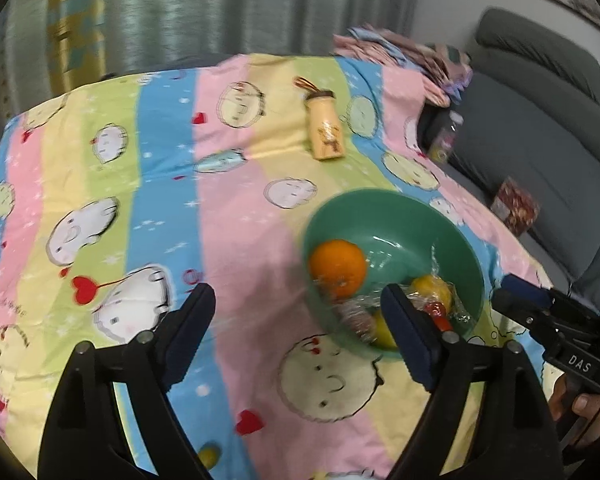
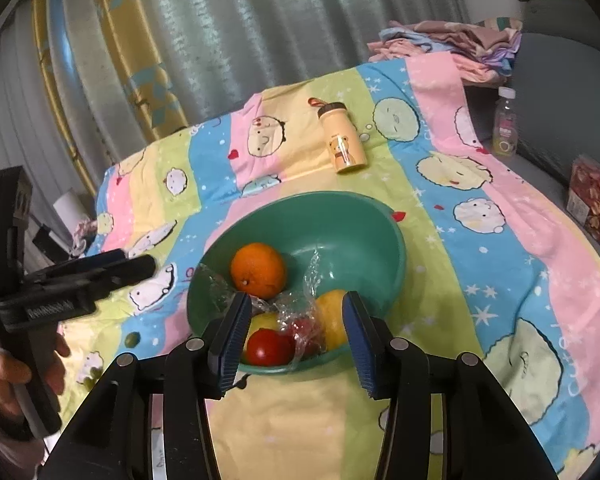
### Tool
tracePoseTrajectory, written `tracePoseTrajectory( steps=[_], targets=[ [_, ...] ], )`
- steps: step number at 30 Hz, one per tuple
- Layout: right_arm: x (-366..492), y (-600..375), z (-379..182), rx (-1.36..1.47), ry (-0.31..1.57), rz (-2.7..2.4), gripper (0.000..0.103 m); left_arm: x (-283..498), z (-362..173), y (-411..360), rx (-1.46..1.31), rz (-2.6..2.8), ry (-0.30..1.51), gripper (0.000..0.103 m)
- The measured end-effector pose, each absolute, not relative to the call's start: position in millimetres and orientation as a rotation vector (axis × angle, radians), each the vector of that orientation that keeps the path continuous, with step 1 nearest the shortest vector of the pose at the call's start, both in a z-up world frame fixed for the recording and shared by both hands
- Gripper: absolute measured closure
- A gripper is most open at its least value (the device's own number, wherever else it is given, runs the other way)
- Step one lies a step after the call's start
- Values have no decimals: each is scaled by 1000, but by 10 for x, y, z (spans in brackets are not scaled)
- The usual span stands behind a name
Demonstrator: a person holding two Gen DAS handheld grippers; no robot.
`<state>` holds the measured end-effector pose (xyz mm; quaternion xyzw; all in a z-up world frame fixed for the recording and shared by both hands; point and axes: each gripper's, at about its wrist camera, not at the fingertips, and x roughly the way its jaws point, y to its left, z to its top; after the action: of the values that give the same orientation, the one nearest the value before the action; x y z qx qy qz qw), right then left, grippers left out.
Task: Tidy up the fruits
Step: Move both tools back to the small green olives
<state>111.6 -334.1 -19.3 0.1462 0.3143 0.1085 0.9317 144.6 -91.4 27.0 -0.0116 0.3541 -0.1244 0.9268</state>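
Black left tool (image 1: 296,300), blue pads (image 1: 410,336), silver screws.

Bowl (image 2: 300,216) on surface (image 2: 500,260), w/ orange (image 2: 258,274) at back-left inside; tomato (image 2: 270,346) at front; lemon (image 2: 332,320) to tomato's right, plastic wrap (image 2: 300,312) btwn. Bottle (image 2: 342,142) lies on its side behind bowl. Folded cloths (image 2: 448,46) at far right corner.

Orange (image 2: 259,269), tomato (image 2: 269,347) in green bowl (image 2: 360,220)
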Motion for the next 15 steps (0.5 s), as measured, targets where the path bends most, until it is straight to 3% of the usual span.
tracePoseTrajectory(
  steps=[7, 15],
  targets=[
    [906, -3253, -103, 302, 630, 249, 54, 1044, 467, -170, -113, -118, 672, 18],
    [749, -2946, -114, 276, 660, 323, 54, 598, 345, 465, -218, 4, 687, 17]
  ],
)
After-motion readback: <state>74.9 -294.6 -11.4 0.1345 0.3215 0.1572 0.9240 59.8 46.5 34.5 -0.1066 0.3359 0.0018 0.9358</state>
